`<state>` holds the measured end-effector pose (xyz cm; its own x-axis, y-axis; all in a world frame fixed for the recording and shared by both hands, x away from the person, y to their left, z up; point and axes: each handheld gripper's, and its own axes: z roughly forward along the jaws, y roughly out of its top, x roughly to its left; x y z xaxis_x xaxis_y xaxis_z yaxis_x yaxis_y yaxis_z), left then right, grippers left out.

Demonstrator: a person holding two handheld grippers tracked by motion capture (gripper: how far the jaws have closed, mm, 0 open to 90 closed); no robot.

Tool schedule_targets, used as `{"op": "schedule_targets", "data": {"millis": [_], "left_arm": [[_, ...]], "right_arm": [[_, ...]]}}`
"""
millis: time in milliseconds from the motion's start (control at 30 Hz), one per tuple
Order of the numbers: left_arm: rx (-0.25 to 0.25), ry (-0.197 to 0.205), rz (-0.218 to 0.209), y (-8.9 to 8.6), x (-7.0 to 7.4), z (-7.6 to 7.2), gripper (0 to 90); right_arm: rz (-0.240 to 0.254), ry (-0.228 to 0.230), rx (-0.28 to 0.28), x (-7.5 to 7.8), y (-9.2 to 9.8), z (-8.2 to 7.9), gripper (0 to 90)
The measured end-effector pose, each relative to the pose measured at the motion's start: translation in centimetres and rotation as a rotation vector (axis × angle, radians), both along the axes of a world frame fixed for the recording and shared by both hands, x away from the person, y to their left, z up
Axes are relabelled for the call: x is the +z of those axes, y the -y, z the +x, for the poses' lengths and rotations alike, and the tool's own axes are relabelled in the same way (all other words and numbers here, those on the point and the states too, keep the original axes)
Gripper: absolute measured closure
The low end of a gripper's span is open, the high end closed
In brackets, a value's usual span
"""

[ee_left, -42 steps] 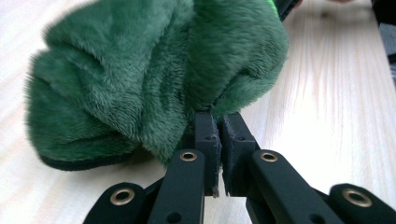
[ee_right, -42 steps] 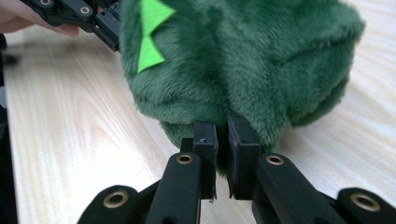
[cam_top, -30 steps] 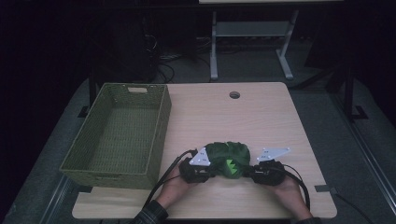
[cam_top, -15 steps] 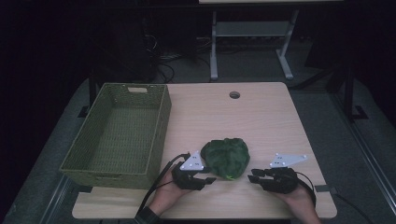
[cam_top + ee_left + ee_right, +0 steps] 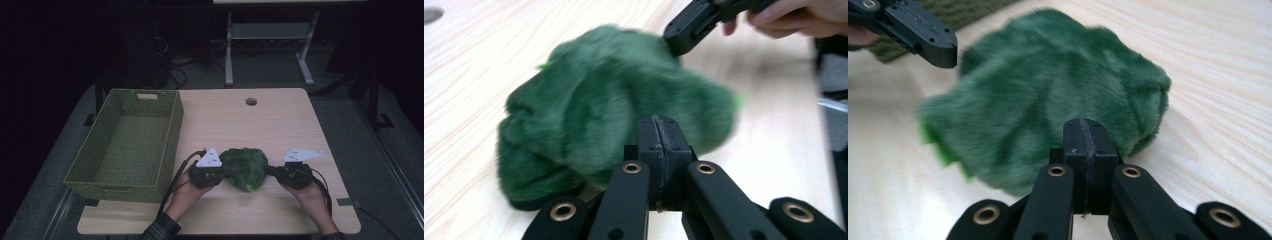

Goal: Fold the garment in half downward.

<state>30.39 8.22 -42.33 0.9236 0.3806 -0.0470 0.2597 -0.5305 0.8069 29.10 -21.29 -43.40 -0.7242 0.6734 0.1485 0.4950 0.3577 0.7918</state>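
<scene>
Grippers, left (image 5: 226, 172) and right (image 5: 270, 171), both clamp my green plush (image 5: 245, 167) above the counter (image 5: 280, 125); the basket (image 5: 172, 135) holds nothing yet.

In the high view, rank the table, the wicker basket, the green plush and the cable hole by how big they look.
1. Table, largest.
2. Wicker basket.
3. Green plush, pinched from both sides by the left gripper and right gripper.
4. Cable hole, smallest; it lies farther from the camera, but the gap is plain.
</scene>
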Motion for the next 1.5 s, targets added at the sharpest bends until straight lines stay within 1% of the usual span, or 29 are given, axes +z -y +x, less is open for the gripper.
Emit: {"op": "schedule_targets", "data": {"millis": [133,167,200,267,333,433,467,500,600,633,667,700,767,833,900,967,1033,1133,1167,1200,1233,1267,1300,1333,1367,1400,1433,1467,1500], "left_arm": [[0.034,-0.020,0.070,0.1,-1.7,1.2,89.5],[0.040,-0.031,0.069,0.2,-2.2,1.3,89.6],[0.040,-0.033,0.076,0.3,-2.4,1.5,89.6],[0.043,-0.029,0.108,0.5,-3.0,1.8,89.5],[0.048,-0.028,0.119,0.7,-3.4,2.1,89.6],[0.046,-0.015,0.155,1.1,-3.8,2.6,89.6],[0.045,-0.018,0.163,1.3,-4.0,2.8,89.6],[0.046,-0.018,0.163,1.4,-4.0,2.9,89.5],[0.050,-0.025,0.154,1.2,-4.1,3.1,89.5],[0.052,-0.025,0.152,1.1,-4.0,3.1,89.5],[0.057,-0.023,0.145,0.9,-3.8,3.0,89.5],[0.059,-0.024,0.136,0.8,-3.7,3.0,89.4],[0.060,-0.026,0.113,0.6,-3.2,2.8,89.1],[0.055,-0.018,0.108,0.3,-2.6,2.6,89.0],[0.054,-0.017,0.086,-0.1,-1.8,2.2,89.0],[0.050,-0.026,0.074,-0.3,-1.3,1.8,89.1],[0.045,-0.036,0.059,-0.4,-1.0,1.4,89.3],[0.025,-0.050,0.050,-0.3,-0.7,0.7,89.4],[0.022,-0.058,0.045,-0.2,-0.7,0.4,89.5],[0.009,-0.060,0.046,-0.2,-0.7,0.2,89.4],[0.005,-0.070,0.039,-0.1,-0.7,-0.1,89.4],[-0.006,-0.073,0.039,0.0,-0.8,-0.3,89.5],[-0.010,-0.083,0.029,0.2,-0.9,-0.6,89.5],[-0.020,-0.084,0.031,0.3,-1.0,-0.8,89.4],[-0.028,-0.087,0.035,0.5,-1.1,-1.0,89.4],[-0.035,-0.090,0.037,0.7,-1.3,-1.2,89.4],[-0.038,-0.093,0.035,0.8,-1.4,-1.3,89.4],[-0.044,-0.099,0.034,1.1,-1.5,-1.3,89.4],[-0.050,-0.100,0.036,1.3,-1.7,-1.4,89.4]], "right_arm": [[-0.030,-0.046,-0.011,-1.3,-0.4,1.2,89.7],[-0.039,-0.064,-0.016,-1.6,-0.6,1.5,89.7],[-0.050,-0.066,-0.011,-2.0,-0.7,1.8,89.7],[-0.063,-0.080,-0.006,-2.5,-0.9,2.2,89.7],[-0.069,-0.095,-0.003,-2.9,-1.3,2.5,89.7],[-0.080,-0.105,0.002,-3.4,-1.6,2.8,89.7],[-0.080,-0.110,0.001,-3.5,-1.7,2.8,89.7],[-0.083,-0.119,-0.001,-3.6,-1.7,2.9,89.7],[-0.086,-0.123,-0.002,-3.7,-1.7,2.8,89.7],[-0.088,-0.113,0.002,-3.6,-1.4,2.8,89.6],[-0.080,-0.118,-0.007,-3.4,-1.4,2.7,89.6],[-0.083,-0.113,-0.011,-3.3,-1.2,2.7,89.6],[-0.083,-0.109,-0.020,-3.1,-0.9,2.6,89.7],[-0.089,-0.089,-0.027,-2.8,-0.4,2.6,89.7],[-0.076,-0.083,-0.046,-2.5,0.2,2.6,89.7],[-0.064,-0.080,-0.067,-2.2,0.8,2.6,89.7],[-0.063,-0.070,-0.086,-1.8,1.5,2.9,89.7],[-0.050,-0.047,-0.115,-1.1,2.4,3.7,89.8],[-0.049,-0.051,-0.122,-1.0,2.5,4.1,89.8],[-0.052,-0.043,-0.126,-0.8,2.6,4.5,89.7],[-0.049,-0.036,-0.130,-0.7,2.6,5.0,89.8],[-0.040,-0.035,-0.133,-0.7,2.6,5.5,89.8],[-0.047,-0.037,-0.132,-0.7,2.5,6.0,89.8],[-0.051,-0.041,-0.136,-0.6,2.4,6.5,89.8],[-0.043,-0.030,-0.136,-0.7,2.3,7.0,89.8],[-0.037,-0.045,-0.134,-0.7,2.1,7.5,89.8],[-0.043,-0.052,-0.134,-0.7,1.9,8.0,89.7],[-0.042,-0.044,-0.135,-0.8,1.7,8.3,89.8],[-0.026,-0.032,-0.132,-0.8,1.5,8.7,89.8]]}}
